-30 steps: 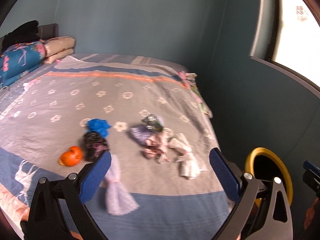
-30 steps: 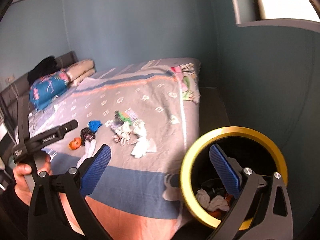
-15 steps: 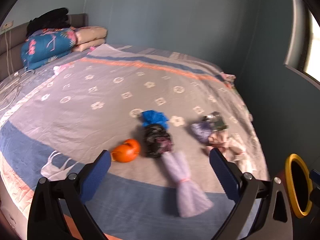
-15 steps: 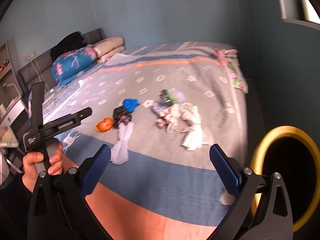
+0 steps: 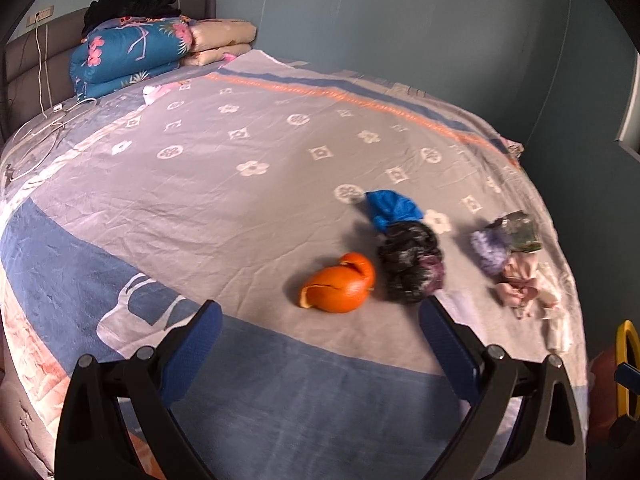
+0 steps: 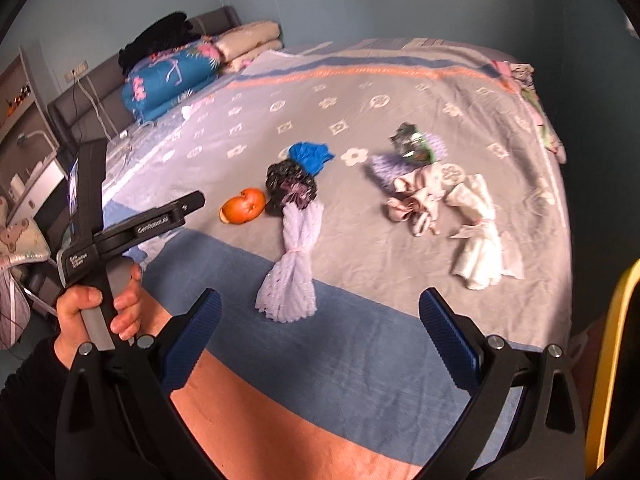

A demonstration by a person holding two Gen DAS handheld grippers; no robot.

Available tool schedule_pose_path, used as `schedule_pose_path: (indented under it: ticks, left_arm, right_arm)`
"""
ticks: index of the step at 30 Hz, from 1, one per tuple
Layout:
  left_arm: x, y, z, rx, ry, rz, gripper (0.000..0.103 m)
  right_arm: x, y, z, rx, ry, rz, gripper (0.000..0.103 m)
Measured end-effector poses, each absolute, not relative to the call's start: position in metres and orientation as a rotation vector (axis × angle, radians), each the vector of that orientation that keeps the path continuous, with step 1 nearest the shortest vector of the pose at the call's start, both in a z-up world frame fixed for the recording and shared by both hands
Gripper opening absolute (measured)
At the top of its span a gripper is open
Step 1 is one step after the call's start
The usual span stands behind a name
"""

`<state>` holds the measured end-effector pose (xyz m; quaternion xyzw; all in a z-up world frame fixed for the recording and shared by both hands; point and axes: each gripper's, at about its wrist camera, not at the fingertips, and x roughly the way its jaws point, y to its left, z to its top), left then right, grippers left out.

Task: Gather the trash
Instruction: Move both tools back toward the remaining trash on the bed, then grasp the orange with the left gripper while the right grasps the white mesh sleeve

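Observation:
Trash lies on the bed. An orange peel (image 5: 340, 283) sits just ahead of my open, empty left gripper (image 5: 320, 336). Beside it are a black crumpled bag (image 5: 412, 266) and a blue scrap (image 5: 394, 207). In the right wrist view the peel (image 6: 244, 211), the black bag (image 6: 290, 188), a white net wrapper (image 6: 294, 268), a pinkish wad (image 6: 416, 196) and a white wrapper (image 6: 480, 240) lie ahead of my open, empty right gripper (image 6: 320, 336). The left gripper's body (image 6: 132, 228) shows at the left, held by a hand.
A yellow-rimmed bin (image 6: 612, 360) stands at the bed's right side; it also shows in the left wrist view (image 5: 626, 364). Folded quilts and pillows (image 5: 140, 52) are stacked at the headboard. A cable (image 5: 44, 136) lies on the bed's left. A blue wall lies beyond.
Both grippers have swung left, away from the bin. The left one has moved closer to the orange peel. The bin has slid to the right edge of both views.

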<state>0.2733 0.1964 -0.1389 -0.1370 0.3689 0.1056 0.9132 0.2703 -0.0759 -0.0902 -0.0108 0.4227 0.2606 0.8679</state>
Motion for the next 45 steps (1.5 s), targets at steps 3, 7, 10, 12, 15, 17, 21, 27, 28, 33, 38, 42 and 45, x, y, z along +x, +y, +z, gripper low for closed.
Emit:
schedule_pose_path:
  ticks: [3, 7, 10, 12, 15, 17, 21, 27, 28, 33, 38, 42, 45]
  left_arm:
    - [0.281, 0.203, -0.150, -0.286, 0.778, 0.220, 0.095]
    - [0.295, 0.204, -0.160, -0.255, 0.799, 0.209, 0.095]
    - [0.306, 0.203, -0.167, -0.223, 0.815, 0.209, 0.095]
    - [0.315, 0.205, -0.173, -0.214, 0.830, 0.208, 0.095]
    - [0.323, 0.208, -0.178, -0.233, 0.842, 0.193, 0.095]
    - [0.328, 0.209, -0.182, -0.250, 0.841, 0.184, 0.094]
    - [0.333, 0.203, -0.186, -0.247, 0.840, 0.156, 0.089]
    - [0.344, 0.193, -0.195, -0.210, 0.861, 0.111, 0.076]
    - [0.347, 0.192, -0.198, -0.210, 0.871, 0.101, 0.074]
    - [0.349, 0.194, -0.204, -0.240, 0.882, 0.082, 0.053]
    - [0.344, 0.196, -0.199, -0.259, 0.852, 0.081, 0.047]
    - [0.340, 0.200, -0.197, -0.303, 0.844, 0.069, 0.045]
    - [0.335, 0.206, -0.194, -0.345, 0.832, 0.066, 0.044]
  right_arm:
    - [0.278, -0.065, -0.100, -0.033, 0.907, 0.558, 0.095]
    - [0.288, -0.048, -0.113, -0.053, 0.922, 0.572, 0.095]
    - [0.296, -0.036, -0.122, -0.078, 0.933, 0.581, 0.095]
    - [0.302, -0.029, -0.129, -0.080, 0.943, 0.588, 0.095]
    - [0.310, -0.022, -0.136, -0.084, 0.962, 0.601, 0.094]
    - [0.314, -0.016, -0.141, -0.089, 0.975, 0.613, 0.094]
    - [0.322, -0.004, -0.151, -0.120, 0.990, 0.617, 0.089]
    - [0.332, 0.003, -0.163, -0.144, 1.015, 0.610, 0.080]
    - [0.336, 0.004, -0.166, -0.144, 1.025, 0.609, 0.078]
    - [0.342, 0.008, -0.175, -0.147, 1.048, 0.598, 0.067]
    - [0.342, 0.017, -0.186, -0.171, 1.076, 0.618, 0.045]
    - [0.343, 0.018, -0.191, -0.167, 1.095, 0.607, 0.035]
    - [0.343, 0.016, -0.190, -0.154, 1.095, 0.605, 0.029]
